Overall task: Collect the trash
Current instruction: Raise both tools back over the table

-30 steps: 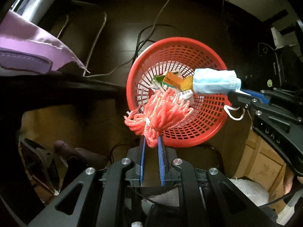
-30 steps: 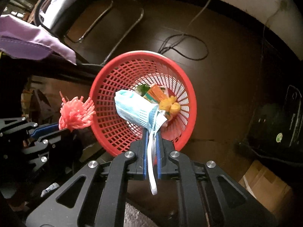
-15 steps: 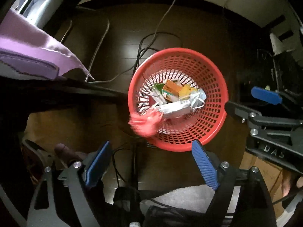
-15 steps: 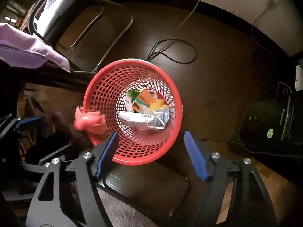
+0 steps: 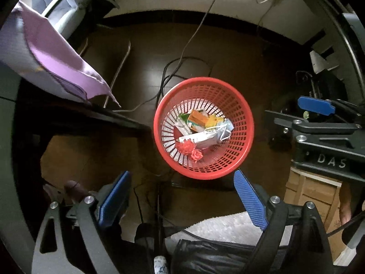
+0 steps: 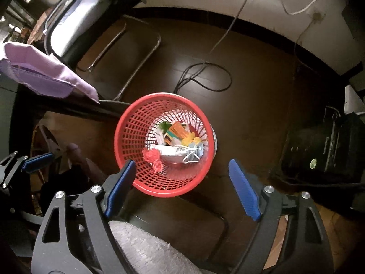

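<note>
Left wrist view
Left gripper (image 5: 182, 198): held high above the floor, pointing down, blue fingers (image 5: 249, 199) spread wide, nothing between them.
Red basket (image 5: 245, 123): stands on the dark floor, ahead of and between the fingertips.
Pink mesh bundle (image 5: 189, 149): lies inside the basket near its close wall, touching the face mask.
Face mask (image 5: 206, 138): lies in the basket, white loops up, over orange and yellow wrappers (image 5: 198, 118).
Right gripper (image 5: 317, 106): reaches in from the right edge, one blue pad showing, beside the basket.

Right wrist view
Right gripper (image 6: 182, 186): also aimed downward, fingers (image 6: 244, 189) wide apart and empty; the left fingertip overlaps the basket's (image 6: 123, 123) near rim.
Mesh bundle (image 6: 153, 157) and mask (image 6: 182, 151): at the bottom, side by side.
Left gripper (image 6: 37, 159): at the left edge, level with the basket.
Purple cloth (image 6: 38, 75): hangs over a dark tabletop edge, upper left.
Cables (image 6: 205, 75): looped on the floor behind the basket.
</note>
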Demonstrator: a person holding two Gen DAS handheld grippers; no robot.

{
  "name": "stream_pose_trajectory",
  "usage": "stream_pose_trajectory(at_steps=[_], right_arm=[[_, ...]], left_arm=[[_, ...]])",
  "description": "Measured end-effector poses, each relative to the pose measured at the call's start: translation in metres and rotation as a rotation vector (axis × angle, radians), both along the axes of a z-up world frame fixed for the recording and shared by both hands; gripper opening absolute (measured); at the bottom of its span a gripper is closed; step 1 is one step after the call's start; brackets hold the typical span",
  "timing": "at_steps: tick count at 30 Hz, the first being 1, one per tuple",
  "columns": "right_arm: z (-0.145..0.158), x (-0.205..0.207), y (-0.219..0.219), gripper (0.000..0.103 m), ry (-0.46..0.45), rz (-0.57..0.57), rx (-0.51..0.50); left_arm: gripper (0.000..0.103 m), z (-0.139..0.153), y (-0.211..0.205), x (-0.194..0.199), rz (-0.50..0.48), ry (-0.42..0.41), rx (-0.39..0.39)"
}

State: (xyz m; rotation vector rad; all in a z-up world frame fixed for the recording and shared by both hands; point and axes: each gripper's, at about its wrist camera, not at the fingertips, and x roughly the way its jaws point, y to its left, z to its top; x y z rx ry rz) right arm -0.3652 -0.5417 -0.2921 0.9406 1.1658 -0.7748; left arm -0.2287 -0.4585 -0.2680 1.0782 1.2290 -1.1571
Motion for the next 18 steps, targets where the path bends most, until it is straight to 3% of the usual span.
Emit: stream_pose_trajectory(at_steps=[13,18], right_arm=[[0.082,0.018,0.015,0.081,-0.003,0.036,-0.197],[0.123,0.026,0.023,0.081,-0.04,0.03,-0.291]], left_arm=[[0.091,0.064,0.026,0.008,0.009,0.026,-0.136],[0.091,0.106,0.042,0.005,-0.002,0.031,-0.237]])
